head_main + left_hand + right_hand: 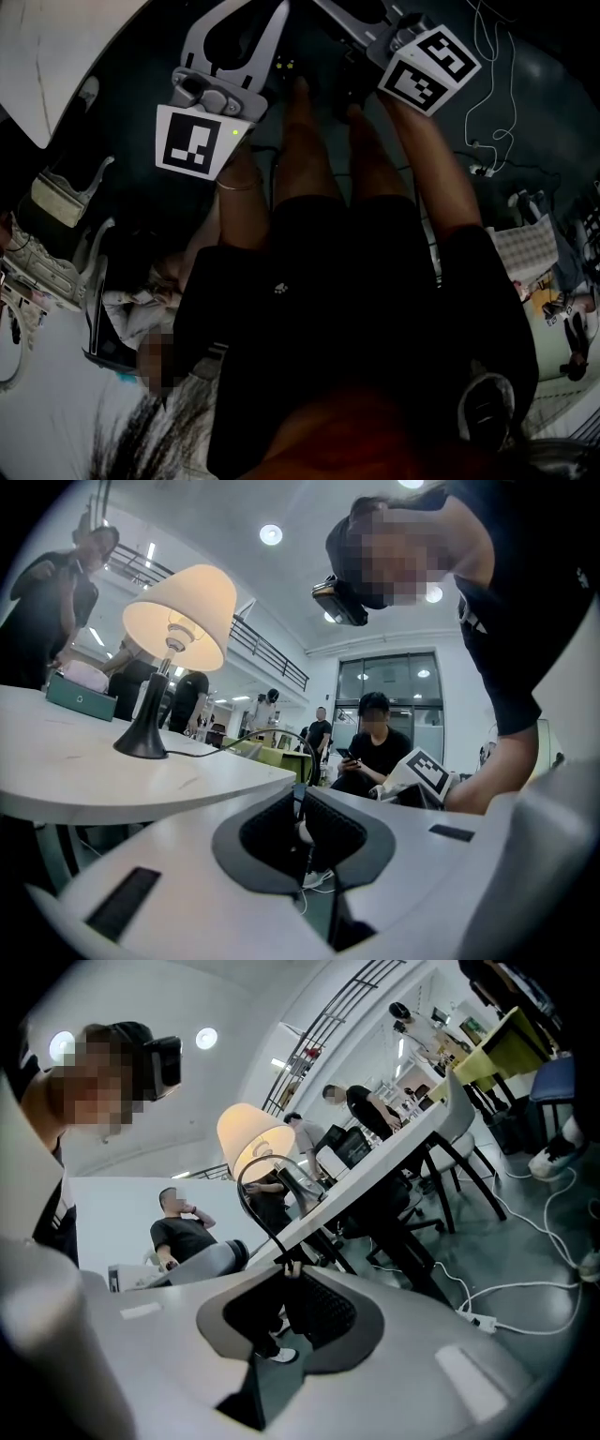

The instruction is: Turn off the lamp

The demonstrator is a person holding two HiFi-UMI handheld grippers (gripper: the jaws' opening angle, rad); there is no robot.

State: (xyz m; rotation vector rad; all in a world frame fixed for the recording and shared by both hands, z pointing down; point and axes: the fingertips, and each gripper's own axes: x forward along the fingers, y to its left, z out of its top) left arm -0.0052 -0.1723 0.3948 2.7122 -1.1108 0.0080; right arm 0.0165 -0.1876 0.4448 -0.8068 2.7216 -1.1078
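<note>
The left gripper [300,797] is clamping its jaws on the black lamp cord [260,730], low and to the right of the table lamp [178,621]. The right gripper [284,1271] is pinching the same lamp cord at its jaw tips, the jaws part-closed on it. The lamp cord is arching back up to the table lamp, which is standing upright on the white round table [112,785], its shade glowing. Just behind the table lamp a teal box [82,697] is lying. Farther beyond the table lamp, a seated person [372,747] is looking at a phone.
</note>
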